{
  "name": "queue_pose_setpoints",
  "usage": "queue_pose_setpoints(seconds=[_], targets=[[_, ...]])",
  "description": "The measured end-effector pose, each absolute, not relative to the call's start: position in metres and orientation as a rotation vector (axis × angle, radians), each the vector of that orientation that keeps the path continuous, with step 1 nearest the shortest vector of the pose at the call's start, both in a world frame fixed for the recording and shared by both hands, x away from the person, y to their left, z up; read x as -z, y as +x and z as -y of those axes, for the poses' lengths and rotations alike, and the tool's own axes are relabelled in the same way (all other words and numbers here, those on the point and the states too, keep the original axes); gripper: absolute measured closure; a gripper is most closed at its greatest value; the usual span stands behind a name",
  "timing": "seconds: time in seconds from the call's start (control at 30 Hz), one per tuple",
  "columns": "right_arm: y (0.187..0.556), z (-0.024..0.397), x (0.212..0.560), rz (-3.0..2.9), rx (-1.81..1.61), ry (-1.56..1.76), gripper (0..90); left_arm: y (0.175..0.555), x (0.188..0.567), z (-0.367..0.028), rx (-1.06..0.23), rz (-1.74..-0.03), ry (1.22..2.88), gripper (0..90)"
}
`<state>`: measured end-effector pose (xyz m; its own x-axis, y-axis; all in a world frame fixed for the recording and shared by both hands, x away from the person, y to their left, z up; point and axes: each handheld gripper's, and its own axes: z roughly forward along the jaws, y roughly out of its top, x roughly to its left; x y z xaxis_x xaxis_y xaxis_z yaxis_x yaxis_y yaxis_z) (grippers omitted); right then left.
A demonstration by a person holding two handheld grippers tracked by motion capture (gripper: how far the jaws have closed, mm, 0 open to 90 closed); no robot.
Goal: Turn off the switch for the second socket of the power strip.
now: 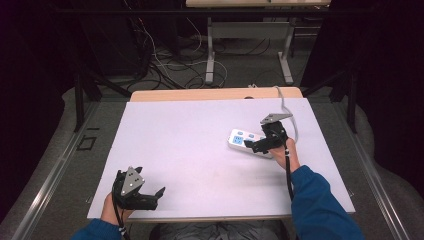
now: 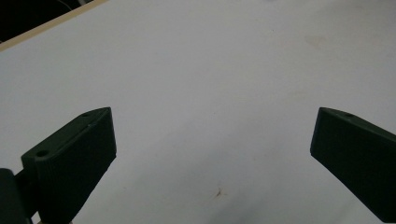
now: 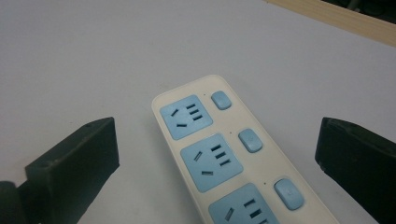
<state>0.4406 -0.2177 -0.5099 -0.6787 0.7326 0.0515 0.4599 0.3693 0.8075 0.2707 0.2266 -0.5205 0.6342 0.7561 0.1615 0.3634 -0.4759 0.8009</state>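
A: How did the right tool (image 1: 252, 145) stand?

B: Its two black jaws stood wide apart, gripping nothing. In the right gripper view the power strip (image 3: 224, 158) lay between them, touched by neither.

A: And the strip itself?

B: A white bar with blue sockets, each socket paired with a blue switch (image 3: 250, 140). It lay flat on the right half of the pale surface (image 1: 200, 135), running at a slant. From the high view its left end (image 1: 239, 139) showed; the tool covered the rest. A grey cable (image 1: 286, 107) ran away toward the far edge.

A: The left tool (image 1: 152, 195)?

B: Likewise open, jaws wide apart and empty. It was held low at the near left corner, well apart from the strip. In the left gripper view only bare surface (image 2: 210, 84) lay between the jaws, with a small brown mark (image 2: 218, 192) on it.

A: The person?

B: Blue sleeves (image 1: 320, 205) came in from the near edge, one hand on each tool.
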Motion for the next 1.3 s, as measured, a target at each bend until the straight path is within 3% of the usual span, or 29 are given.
queue_pose_setpoints(seconds=[1.3], targets=[[0.371,0.241,0.483,-2.339,-1.234,0.963,0.0,0.270,0.521,-0.226,-0.650,-0.877,2.092,0.1]])
